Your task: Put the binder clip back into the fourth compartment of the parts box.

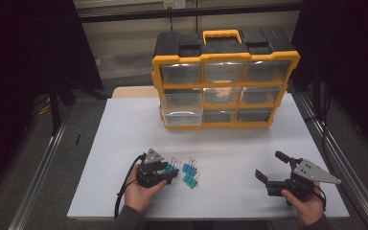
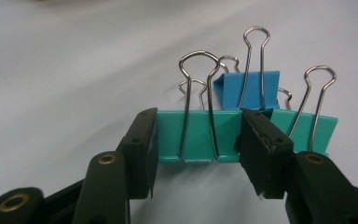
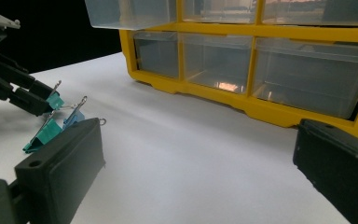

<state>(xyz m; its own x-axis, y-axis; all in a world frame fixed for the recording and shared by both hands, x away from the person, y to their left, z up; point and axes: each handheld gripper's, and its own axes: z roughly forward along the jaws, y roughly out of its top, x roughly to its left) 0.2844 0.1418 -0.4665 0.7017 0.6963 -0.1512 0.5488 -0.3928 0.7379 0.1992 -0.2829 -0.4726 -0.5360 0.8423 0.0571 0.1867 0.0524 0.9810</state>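
My left gripper (image 1: 171,173) (image 2: 197,140) is shut on a teal binder clip (image 2: 191,133), its pads pressing on the clip's two ends; the clip rests on the white tabletop (image 1: 230,153). Close behind it lie a blue clip (image 2: 247,88) and a second teal clip (image 2: 317,128), seen from above as a small cluster (image 1: 189,173). In the right gripper view, the left gripper (image 3: 25,98) holds the teal clip (image 3: 54,101) at far left. My right gripper (image 1: 270,165) (image 3: 198,163) stands open at the front right with nothing between its jaws.
A yellow and black organizer (image 1: 225,86) (image 3: 261,109) with clear drawers stands at the back of the table. Its lower left drawer (image 1: 184,117) is pulled out a little. Metal rails run along both table sides, and dark floor lies beyond.
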